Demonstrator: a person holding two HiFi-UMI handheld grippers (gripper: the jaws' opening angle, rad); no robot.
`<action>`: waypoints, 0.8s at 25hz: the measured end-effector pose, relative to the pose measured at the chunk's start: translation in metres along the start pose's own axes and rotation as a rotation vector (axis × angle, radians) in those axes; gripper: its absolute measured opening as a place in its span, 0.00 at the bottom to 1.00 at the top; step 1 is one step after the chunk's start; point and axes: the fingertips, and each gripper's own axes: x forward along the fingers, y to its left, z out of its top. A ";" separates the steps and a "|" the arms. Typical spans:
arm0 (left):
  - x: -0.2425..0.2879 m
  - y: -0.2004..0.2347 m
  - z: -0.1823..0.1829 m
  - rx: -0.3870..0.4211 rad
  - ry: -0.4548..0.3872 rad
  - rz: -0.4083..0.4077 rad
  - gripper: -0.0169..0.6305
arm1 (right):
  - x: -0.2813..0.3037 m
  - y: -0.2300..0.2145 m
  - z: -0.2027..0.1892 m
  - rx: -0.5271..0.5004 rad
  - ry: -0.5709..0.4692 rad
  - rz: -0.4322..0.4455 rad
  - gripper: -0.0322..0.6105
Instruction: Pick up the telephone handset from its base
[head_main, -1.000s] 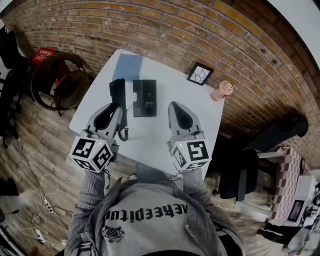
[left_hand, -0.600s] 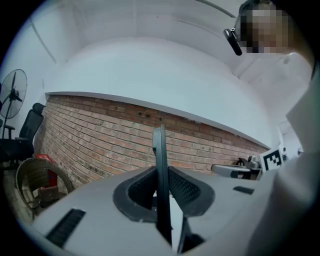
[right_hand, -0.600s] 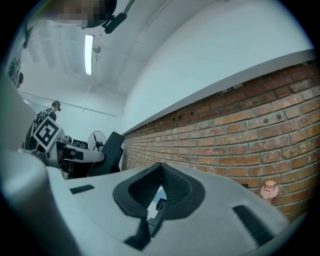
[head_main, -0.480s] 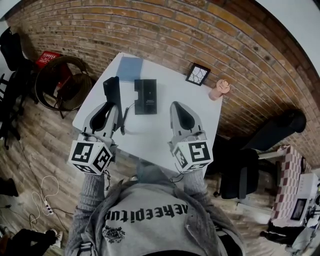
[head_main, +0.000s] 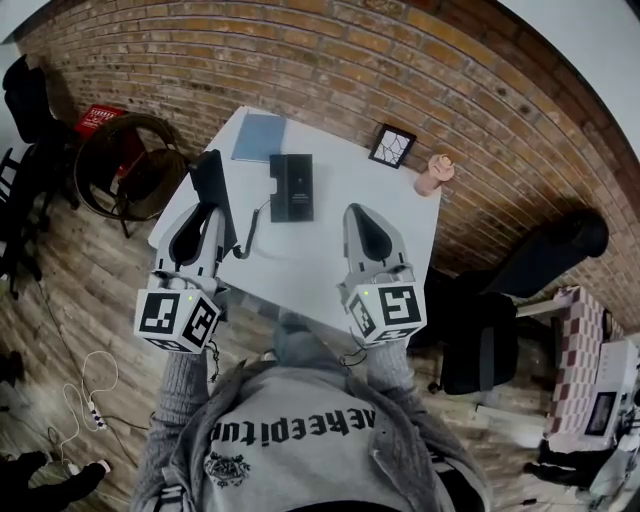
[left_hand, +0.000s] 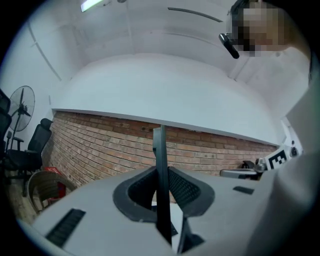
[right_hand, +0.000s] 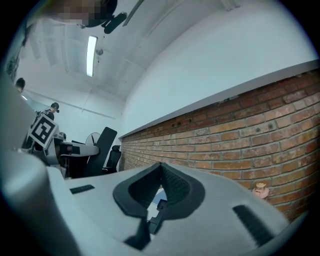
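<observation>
The left gripper is clamping the slim black telephone handset clear of its rectangular black base; the right gripper is keeping its 2 jaws together, empty.

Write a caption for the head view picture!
Left gripper holds the handset clear of its base over a white table.
</observation>
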 end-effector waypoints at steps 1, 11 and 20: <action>-0.003 0.000 0.002 0.005 -0.012 0.002 0.13 | -0.003 0.001 0.000 0.000 -0.001 -0.003 0.06; -0.027 -0.002 0.013 0.022 -0.062 0.036 0.13 | -0.025 0.002 0.005 0.003 -0.010 -0.033 0.06; -0.035 -0.005 0.020 0.023 -0.068 0.046 0.13 | -0.031 0.005 0.010 0.001 -0.025 -0.033 0.06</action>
